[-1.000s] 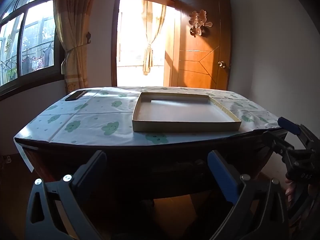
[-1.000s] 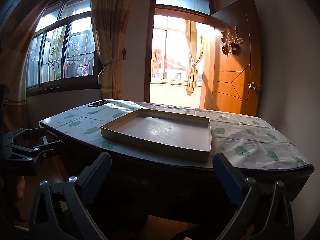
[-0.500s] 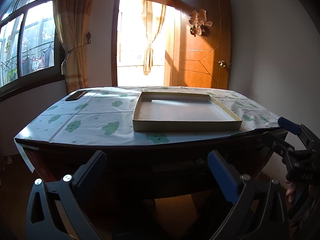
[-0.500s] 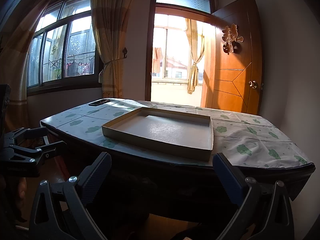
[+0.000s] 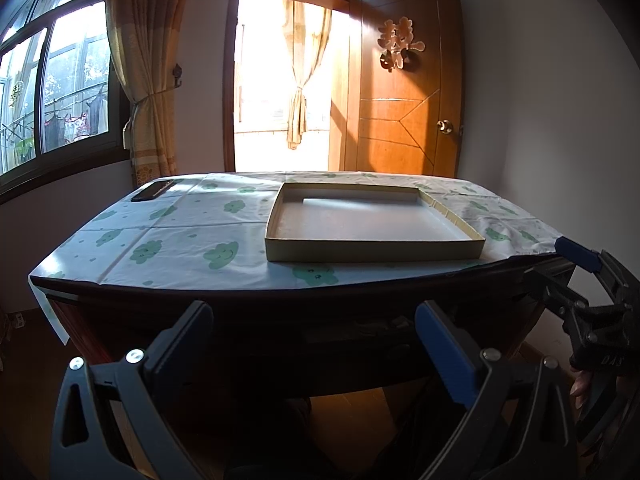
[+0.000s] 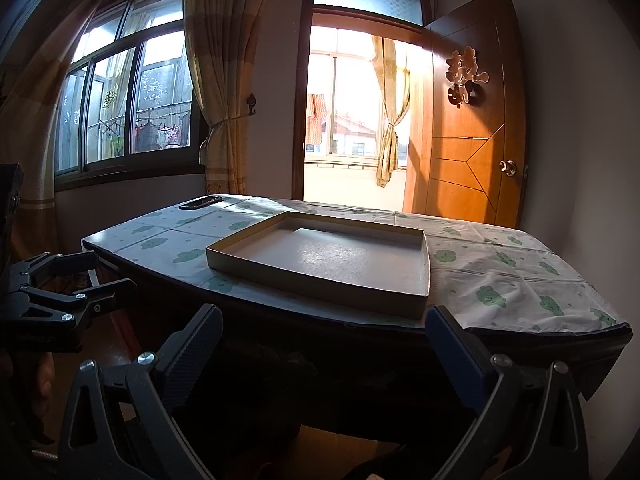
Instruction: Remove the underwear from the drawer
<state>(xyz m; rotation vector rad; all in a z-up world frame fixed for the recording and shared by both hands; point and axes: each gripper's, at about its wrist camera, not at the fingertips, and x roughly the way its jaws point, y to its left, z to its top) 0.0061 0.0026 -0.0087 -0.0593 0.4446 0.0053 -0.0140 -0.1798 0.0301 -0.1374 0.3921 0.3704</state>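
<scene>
No underwear shows in either view. The wooden table's dark front (image 5: 360, 332), below its top, lies in deep shadow, and I cannot make out a drawer there. My left gripper (image 5: 312, 320) is open and empty, held low in front of the table's near edge. My right gripper (image 6: 324, 320) is also open and empty, facing the table's front from further right. Each gripper shows in the other's view: the right gripper (image 5: 560, 276) by the table's right corner, the left gripper (image 6: 108, 272) by its left corner.
A shallow cardboard tray (image 5: 374, 254) (image 6: 316, 284) sits empty on the cloud-print tablecloth (image 5: 180, 236). A dark phone (image 5: 152, 191) lies at the far left corner. Behind the table are an open wooden door (image 5: 404, 120), a bright doorway and a curtained window. Part of a hand (image 5: 580, 384) holds the right gripper.
Almost nothing has changed. The table sits slightly higher in the right wrist view than a second ago. Both grippers stay open and empty.
</scene>
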